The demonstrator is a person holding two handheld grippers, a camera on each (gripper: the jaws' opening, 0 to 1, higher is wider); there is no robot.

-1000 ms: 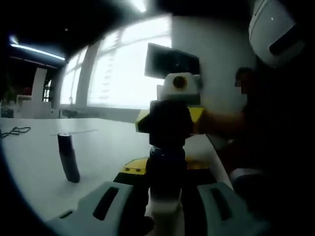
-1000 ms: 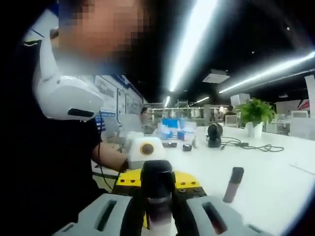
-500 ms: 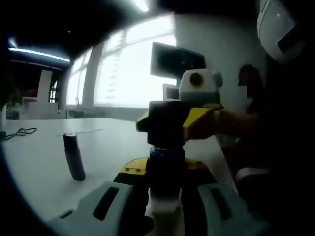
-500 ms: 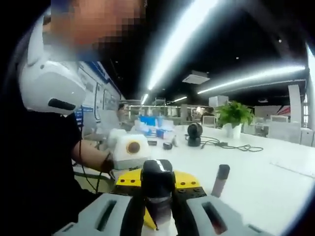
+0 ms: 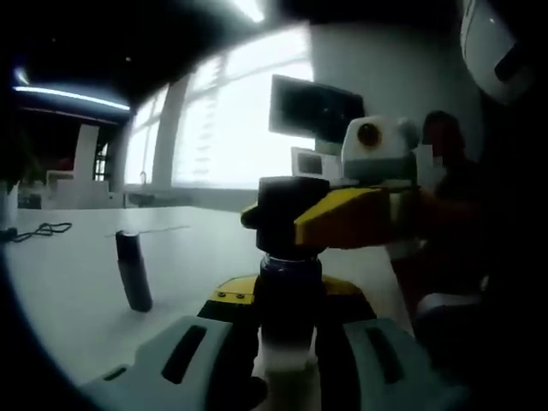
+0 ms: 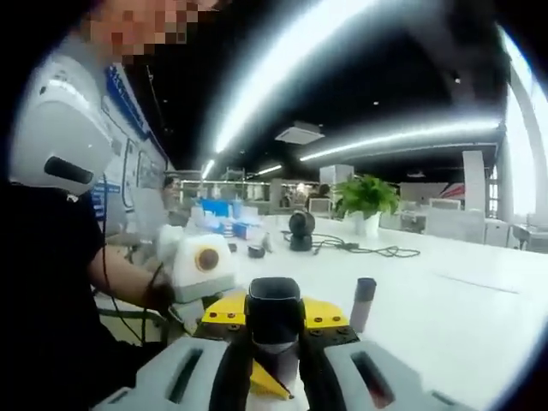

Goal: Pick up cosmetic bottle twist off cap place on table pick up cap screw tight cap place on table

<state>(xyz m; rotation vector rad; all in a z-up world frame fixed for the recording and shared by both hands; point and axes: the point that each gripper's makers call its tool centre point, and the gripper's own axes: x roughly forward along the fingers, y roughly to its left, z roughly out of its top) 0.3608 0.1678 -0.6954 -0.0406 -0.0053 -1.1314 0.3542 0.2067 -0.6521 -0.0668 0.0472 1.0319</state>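
Over the last second my right tongs [image 5: 282, 214] had rolled round the cap [image 5: 287, 218]: in the left gripper view their yellow body had swung from standing square behind the bottle to lying tilted out to the right, while the bottle [image 5: 289, 295] itself had stayed put. I took that as a twisting stroke on the cap, so the unscrewing step looked to be under way, though I could not tell from the pictures whether the cap had come free of the neck. My left tongs [image 5: 287, 368] were clamped narrow on the lower body of the bottle, which rose straight up between their jaws, held above the table [image 5: 68, 282]. In the right gripper view, my right tongs [image 6: 274, 360] were pinched close on the dark cap [image 6: 274, 312] at the top of that same bottle, my left tongs [image 6: 257, 312] lying behind it. A separate dark tube [image 5: 134, 270] stood upright on the table, well apart from both tongs.
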